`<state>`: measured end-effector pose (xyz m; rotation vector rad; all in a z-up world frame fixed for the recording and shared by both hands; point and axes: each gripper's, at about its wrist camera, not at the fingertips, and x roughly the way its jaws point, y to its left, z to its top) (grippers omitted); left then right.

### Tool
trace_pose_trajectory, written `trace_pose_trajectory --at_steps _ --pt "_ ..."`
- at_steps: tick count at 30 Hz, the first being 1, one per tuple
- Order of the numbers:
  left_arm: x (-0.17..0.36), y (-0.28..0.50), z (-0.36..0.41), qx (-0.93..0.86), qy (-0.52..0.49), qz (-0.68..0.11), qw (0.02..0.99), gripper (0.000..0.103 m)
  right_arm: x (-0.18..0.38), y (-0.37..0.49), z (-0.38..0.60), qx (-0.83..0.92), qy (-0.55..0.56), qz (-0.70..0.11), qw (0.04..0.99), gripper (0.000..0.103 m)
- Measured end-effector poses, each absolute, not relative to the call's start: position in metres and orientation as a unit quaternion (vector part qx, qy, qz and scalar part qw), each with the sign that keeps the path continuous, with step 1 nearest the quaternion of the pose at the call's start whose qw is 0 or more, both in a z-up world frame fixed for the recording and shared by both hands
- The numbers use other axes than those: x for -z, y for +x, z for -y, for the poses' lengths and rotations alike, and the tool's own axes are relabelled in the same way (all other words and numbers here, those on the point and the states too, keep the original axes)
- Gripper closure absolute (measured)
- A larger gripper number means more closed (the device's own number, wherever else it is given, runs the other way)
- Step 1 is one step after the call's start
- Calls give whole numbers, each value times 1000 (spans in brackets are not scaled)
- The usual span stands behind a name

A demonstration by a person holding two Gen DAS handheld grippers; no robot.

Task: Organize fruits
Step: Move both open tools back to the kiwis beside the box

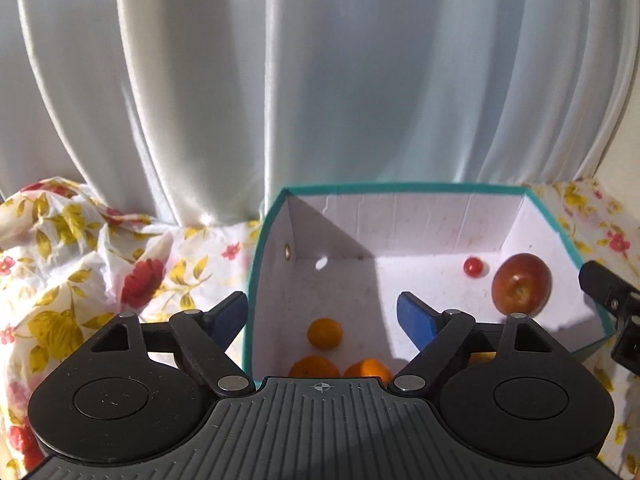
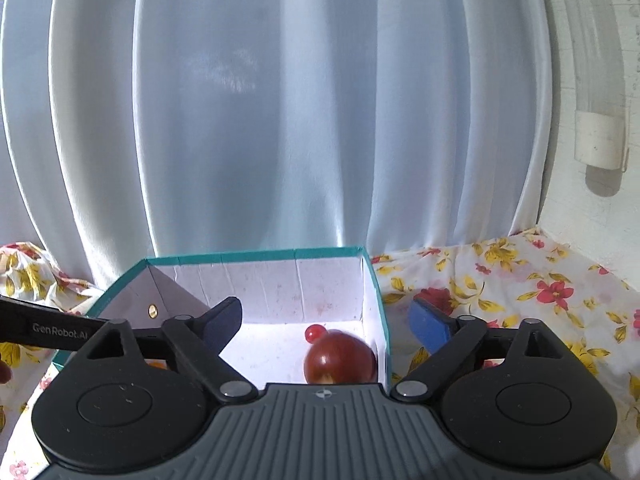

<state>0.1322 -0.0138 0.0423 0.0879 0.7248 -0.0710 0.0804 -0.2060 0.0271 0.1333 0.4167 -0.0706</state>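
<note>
- The left gripper point(image 1: 322, 314) is held over the near left part of the box point(image 1: 404, 188); its blue fingers point(image 1: 416, 322) are spread wide with nothing between them, the left one outside the teal left rim and the right one over the box floor.
- The right gripper point(image 2: 326, 322) is held over the near right corner of the same box point(image 2: 256, 256); its fingers point(image 2: 430, 330) are likewise wide apart and empty, with the right wall between them.
- An apple point(image 1: 522, 289) is seen in the right part of the box, near the right wall, with a small cherry point(image 1: 473, 267) just beyond it to the left, apart from it.
- Three oranges point(image 1: 325, 333) are gathered at the near left of the floor; open white floor is left between them and the apple.
- The two nearer oranges are cut off by the left gripper's body, and a further orange patch beside its right linkage cannot be made out.
- In the right wrist view the apple's point(image 2: 340, 360) lower part is hidden by the gripper body, and the cherry point(image 2: 314, 333) is seen behind it.
- The box is set on a floral cloth point(image 2: 500, 280), bunched at the far left and flat to the right.
- A pale curtain point(image 2: 280, 120) hangs just behind the far wall.
</note>
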Motion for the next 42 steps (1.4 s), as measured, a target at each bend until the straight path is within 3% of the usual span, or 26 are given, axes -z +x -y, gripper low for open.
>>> trace_pose_trajectory --at_steps 6,16,24,31,42 --pt "-47 120 8 55 42 -339 938 15 -31 55 206 50 73 -188 978 3" --pt "-35 85 2 162 53 -324 931 15 -28 31 188 84 44 -241 966 4" --pt "-24 56 -4 202 41 -332 921 15 -23 13 174 74 17 -277 958 12" --pt "7 36 13 154 85 -378 909 15 16 1 182 18 42 -317 947 24" --pt "42 38 46 152 154 -401 890 19 47 1 192 -27 56 -349 935 30"
